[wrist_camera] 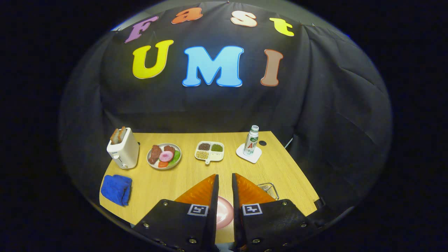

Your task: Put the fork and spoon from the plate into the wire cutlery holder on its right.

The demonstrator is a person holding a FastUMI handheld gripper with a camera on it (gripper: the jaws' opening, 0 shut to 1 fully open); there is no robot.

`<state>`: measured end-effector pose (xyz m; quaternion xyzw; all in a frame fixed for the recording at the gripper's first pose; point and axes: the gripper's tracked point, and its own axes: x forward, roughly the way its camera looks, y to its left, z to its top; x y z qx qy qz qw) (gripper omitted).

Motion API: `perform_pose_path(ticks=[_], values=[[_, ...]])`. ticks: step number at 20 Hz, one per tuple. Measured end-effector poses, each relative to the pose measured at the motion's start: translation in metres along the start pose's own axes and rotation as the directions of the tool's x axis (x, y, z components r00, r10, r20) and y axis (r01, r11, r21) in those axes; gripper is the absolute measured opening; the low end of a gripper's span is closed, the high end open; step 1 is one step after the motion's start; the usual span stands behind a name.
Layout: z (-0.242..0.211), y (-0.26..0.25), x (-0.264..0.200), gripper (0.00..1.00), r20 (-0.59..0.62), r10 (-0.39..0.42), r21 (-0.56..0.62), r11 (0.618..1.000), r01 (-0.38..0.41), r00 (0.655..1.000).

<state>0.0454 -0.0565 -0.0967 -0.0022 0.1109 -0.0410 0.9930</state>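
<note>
My gripper (225,175) hangs above the near part of the wooden table (196,175), its fingers drawn close with only a narrow slit between them and nothing held. Through that slit, below the fingers, I see part of a pink plate (224,211); most of it is covered by the fingers, and so is whatever lies on it. The wire cutlery holder (270,189) stands to the right of the plate, its rim peeking out past the right finger (250,192).
Beyond the fingers stand a white toaster (123,149) with bread, a plate of toy food (163,156), a divided dish of grains (210,151) and a bottle (251,140) on a white coaster. A blue cloth (116,189) lies at the near left.
</note>
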Motion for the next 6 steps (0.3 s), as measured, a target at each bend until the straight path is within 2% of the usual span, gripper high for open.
perform_pose_path(ticks=[6], values=[[0.032, 0.071, -0.038, 0.21, 0.156, 0.124, -0.070, 0.991, -0.114, 0.980]])
